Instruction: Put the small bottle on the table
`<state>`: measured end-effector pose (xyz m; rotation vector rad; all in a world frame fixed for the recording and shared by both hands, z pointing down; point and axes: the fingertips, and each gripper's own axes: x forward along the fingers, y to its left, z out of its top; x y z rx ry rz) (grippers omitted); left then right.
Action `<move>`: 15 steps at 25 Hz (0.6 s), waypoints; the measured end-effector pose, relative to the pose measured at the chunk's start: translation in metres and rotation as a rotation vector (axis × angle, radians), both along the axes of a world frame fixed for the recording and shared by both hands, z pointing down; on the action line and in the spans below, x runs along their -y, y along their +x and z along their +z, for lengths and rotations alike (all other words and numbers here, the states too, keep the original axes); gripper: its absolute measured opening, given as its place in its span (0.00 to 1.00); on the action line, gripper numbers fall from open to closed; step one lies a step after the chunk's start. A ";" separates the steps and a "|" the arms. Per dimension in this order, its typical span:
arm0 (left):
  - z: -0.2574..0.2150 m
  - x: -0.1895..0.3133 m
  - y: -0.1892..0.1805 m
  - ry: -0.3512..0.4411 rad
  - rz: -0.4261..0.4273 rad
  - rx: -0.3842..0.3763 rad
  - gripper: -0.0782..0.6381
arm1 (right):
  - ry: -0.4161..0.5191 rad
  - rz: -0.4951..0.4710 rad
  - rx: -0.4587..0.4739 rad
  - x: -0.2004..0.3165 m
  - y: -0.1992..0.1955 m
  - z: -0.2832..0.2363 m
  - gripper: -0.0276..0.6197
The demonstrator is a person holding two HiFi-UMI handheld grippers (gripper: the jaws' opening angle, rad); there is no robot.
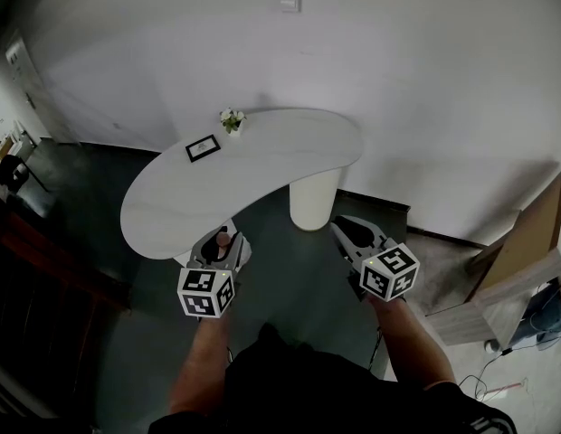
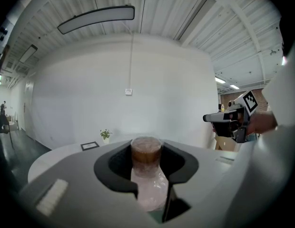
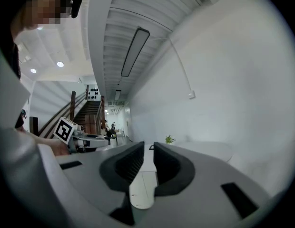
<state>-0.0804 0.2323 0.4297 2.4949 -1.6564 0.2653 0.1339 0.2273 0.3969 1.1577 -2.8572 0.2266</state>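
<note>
The small bottle [image 2: 146, 172] is clear and pinkish with a brown cap. It stands upright between the jaws of my left gripper [image 2: 146, 151], which is shut on it. In the head view the bottle's cap [image 1: 223, 239] shows between the left gripper's [image 1: 222, 244] fingers, just short of the near edge of the white curved table [image 1: 262, 165]. My right gripper [image 1: 356, 233] hovers over the floor beside the table's pedestal [image 1: 314, 197]. The right gripper's [image 3: 148, 152] jaws stand a narrow gap apart with nothing between them.
A small potted plant [image 1: 231, 118] and a black picture frame [image 1: 203, 147] sit on the table's far part. A wooden desk with a cardboard panel [image 1: 525, 242] stands at the right. Dark stairs and a railing [image 1: 27, 269] run along the left.
</note>
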 end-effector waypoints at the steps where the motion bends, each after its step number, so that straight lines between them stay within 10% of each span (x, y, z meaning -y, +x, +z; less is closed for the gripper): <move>1: 0.001 0.001 0.000 -0.002 0.000 0.000 0.30 | 0.001 0.000 -0.004 0.001 0.001 0.000 0.08; 15: 0.009 0.077 -0.015 -0.004 0.013 -0.003 0.30 | -0.002 0.032 -0.064 0.073 -0.017 0.014 0.08</move>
